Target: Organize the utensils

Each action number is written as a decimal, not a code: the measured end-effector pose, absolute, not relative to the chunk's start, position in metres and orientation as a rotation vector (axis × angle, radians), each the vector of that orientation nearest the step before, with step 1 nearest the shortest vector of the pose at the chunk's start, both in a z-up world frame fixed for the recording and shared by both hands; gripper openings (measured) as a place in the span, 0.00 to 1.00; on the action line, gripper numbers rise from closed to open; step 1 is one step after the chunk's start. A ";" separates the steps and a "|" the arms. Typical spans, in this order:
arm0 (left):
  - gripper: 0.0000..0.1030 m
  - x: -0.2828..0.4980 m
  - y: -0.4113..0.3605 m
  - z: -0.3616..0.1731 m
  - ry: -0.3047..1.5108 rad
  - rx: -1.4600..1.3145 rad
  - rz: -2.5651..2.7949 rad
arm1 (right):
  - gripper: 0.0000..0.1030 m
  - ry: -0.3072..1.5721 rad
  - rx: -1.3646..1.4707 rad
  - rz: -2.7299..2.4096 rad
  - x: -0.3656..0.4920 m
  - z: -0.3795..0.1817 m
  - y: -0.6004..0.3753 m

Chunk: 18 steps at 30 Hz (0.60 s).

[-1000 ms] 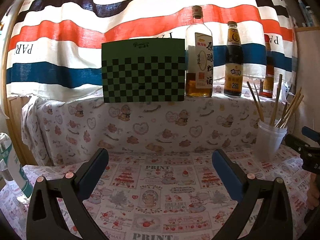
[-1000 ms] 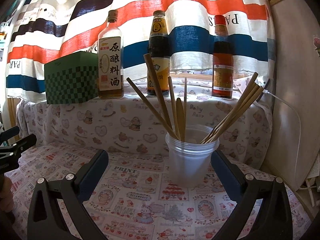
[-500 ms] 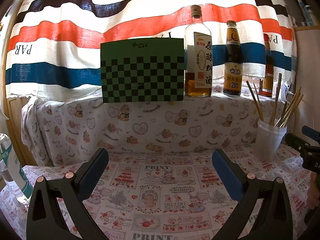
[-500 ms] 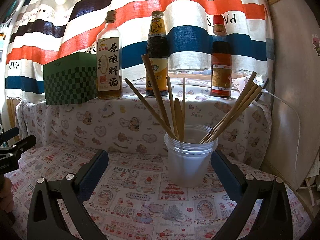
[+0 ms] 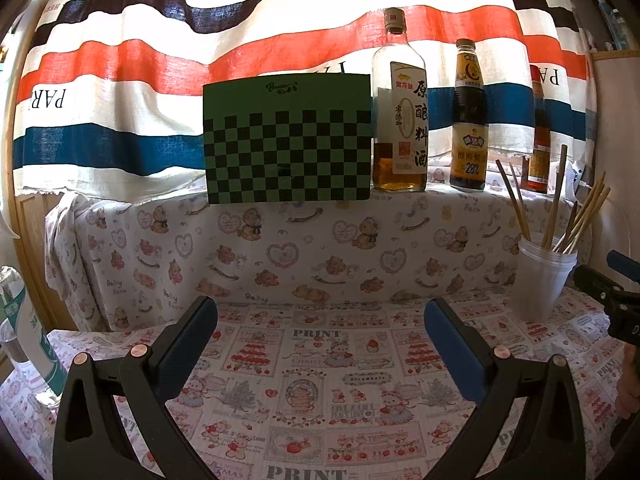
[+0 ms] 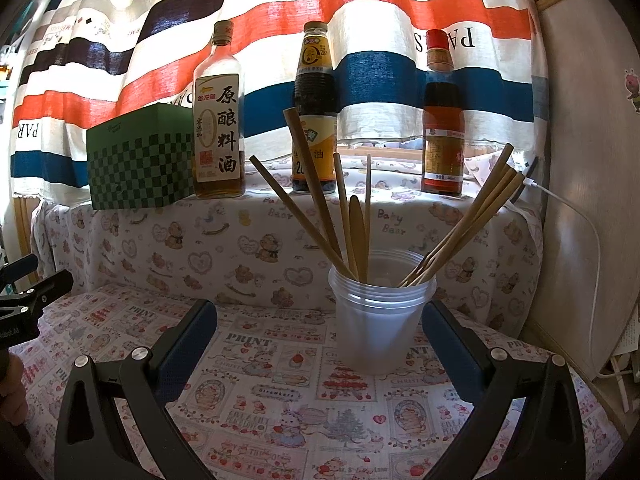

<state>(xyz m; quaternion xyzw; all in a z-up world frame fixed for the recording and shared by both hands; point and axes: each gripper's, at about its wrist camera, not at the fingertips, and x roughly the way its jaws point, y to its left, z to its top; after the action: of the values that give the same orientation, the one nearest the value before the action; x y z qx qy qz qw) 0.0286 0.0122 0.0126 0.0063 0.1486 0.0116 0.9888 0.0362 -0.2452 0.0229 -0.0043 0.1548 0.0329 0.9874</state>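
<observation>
- I see the translucent plastic cup [image 6: 382, 320] standing upright on the worktop [image 6: 280, 392], which is covered in a printed cartoon cloth; the cup sits between and just ahead of the fingers of my right gripper [image 6: 320, 336], nearer the right-hand finger.
- The slim wooden utensils [image 6: 348, 220] stand loose in the cup, fanned into 2 bunches, 1 leaning left and 1 leaning right. They look like chopsticks plus 1 or 2 flat-bladed pieces, though the fisheye view leaves me unsure of the exact mix.
- My right gripper is spread wide and holds nothing; the left gripper [image 5: 320, 340] is likewise wide apart and empty over bare cloth, with the cup well off to its right [image 5: 544, 280].
- I judge the sticks light, stiff and smooth, so they may slip or pivot in a pinch. I would take 1 at its upper shaft, clear of its neighbours.
- The cup looks thin and light, possibly 2 nested; tugging a stick sideways could tip it. Steadying its wall with the other gripper, gently so it doesn't buckle, seems wise.
- The 3 glass bottles [image 6: 218, 120] on the cloth-draped ledge behind stay clear of any reach.
</observation>
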 end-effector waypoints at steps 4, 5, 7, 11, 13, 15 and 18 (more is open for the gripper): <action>1.00 0.029 0.012 0.012 0.299 0.012 0.024 | 1.00 0.311 -0.009 0.066 0.036 0.023 -0.245; 1.00 0.028 0.012 0.012 0.299 0.011 0.026 | 1.00 0.311 -0.009 0.066 0.036 0.023 -0.245; 1.00 0.029 0.012 0.012 0.300 0.012 0.023 | 1.00 0.311 -0.009 0.067 0.036 0.023 -0.245; 1.00 0.029 0.012 0.012 0.300 0.012 0.023 | 1.00 0.311 -0.008 0.065 0.036 0.023 -0.246; 1.00 0.029 0.012 0.012 0.300 0.013 0.024 | 1.00 0.311 -0.009 0.066 0.036 0.023 -0.246; 1.00 0.029 0.012 0.012 0.299 0.014 0.024 | 1.00 0.311 -0.010 0.067 0.036 0.023 -0.246; 1.00 0.029 0.012 0.012 0.300 0.010 0.027 | 1.00 0.311 -0.009 0.067 0.036 0.023 -0.245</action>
<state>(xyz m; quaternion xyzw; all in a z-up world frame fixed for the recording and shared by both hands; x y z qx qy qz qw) 0.0293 0.0124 0.0116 0.0049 0.1496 0.0134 0.9886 0.0362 -0.2454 0.0230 -0.0045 0.1550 0.0332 0.9873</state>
